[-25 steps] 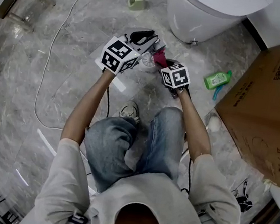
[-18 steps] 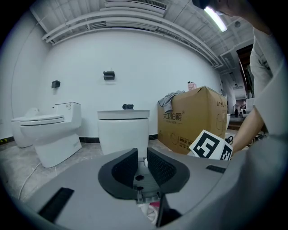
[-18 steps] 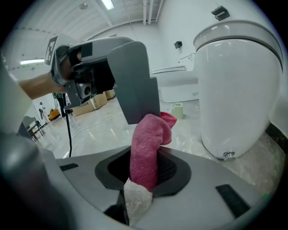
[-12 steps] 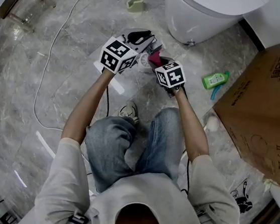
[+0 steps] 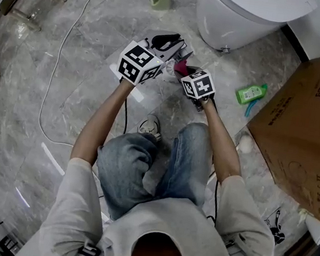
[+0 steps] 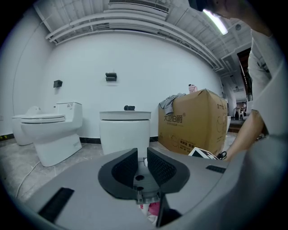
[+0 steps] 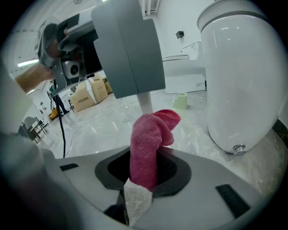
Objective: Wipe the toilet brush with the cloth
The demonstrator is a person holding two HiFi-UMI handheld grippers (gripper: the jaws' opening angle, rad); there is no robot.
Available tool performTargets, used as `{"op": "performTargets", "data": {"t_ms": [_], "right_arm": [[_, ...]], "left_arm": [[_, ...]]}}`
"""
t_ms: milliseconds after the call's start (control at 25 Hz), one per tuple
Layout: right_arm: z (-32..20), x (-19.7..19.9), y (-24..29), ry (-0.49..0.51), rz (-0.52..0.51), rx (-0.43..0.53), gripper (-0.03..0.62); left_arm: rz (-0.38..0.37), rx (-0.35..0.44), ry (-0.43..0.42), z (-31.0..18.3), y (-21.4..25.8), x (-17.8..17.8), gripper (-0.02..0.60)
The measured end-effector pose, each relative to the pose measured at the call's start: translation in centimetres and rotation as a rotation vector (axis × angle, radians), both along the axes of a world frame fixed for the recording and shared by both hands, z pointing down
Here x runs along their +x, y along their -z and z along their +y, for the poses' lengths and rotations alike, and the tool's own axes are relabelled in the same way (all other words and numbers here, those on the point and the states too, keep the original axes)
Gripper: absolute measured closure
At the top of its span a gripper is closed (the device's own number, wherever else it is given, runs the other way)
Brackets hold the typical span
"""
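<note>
My left gripper [image 5: 172,53] is shut on the toilet brush's thin white handle [image 7: 145,102], which hangs down from the gripper's grey body in the right gripper view. A sliver of the handle [image 6: 145,161] shows between the narrow jaws in the left gripper view. My right gripper [image 5: 187,73] is shut on a folded pink cloth [image 7: 150,139]. The cloth's top end rests against the handle. From the head view the cloth [image 5: 182,68] sits between the two grippers above the floor. The brush's head is hidden.
A white toilet [image 5: 243,13] stands just beyond the grippers, with a second one [image 6: 45,130] to the left. A green bottle [image 5: 249,93] lies by a large cardboard box [image 5: 304,131]. A white cable [image 5: 57,71] crosses the marble floor. The person's knees [image 5: 149,169] are below.
The right gripper with the pink cloth has shifted slightly toward the left gripper. The left gripper has kept still on the handle.
</note>
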State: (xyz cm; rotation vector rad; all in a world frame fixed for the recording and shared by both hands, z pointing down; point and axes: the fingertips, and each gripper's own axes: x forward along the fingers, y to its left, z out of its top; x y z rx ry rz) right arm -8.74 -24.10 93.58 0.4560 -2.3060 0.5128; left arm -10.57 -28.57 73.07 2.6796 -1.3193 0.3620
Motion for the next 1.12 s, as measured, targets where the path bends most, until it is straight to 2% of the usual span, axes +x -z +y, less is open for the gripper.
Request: {"op": "performTargets", "data": {"t_ms": [360,640,840,1120], "right_arm": [[-0.1,-0.2,-4.6,0.010,0.072,-0.063,0.475],[0.2,0.4,-7.0,-0.026,0.120,-0.112,0.474],[0.1,1.1,-5.8,-0.048,0.096,-0.094,0.476],[-0.6,3.3,-2.2,-0.104,-0.016,-0.028,0.476]], "left_arm": [[0.019,0.009,-0.017,-0.3,0.2,-0.1,0.505],[0.017,0.013,-0.031,0.3,0.1,0.4,0.505],[0.022,0.011,-0.016,0.2,0.1,0.2,0.505],[0.018,0.015,0.005,0.4,0.0,0.1,0.505]]}}
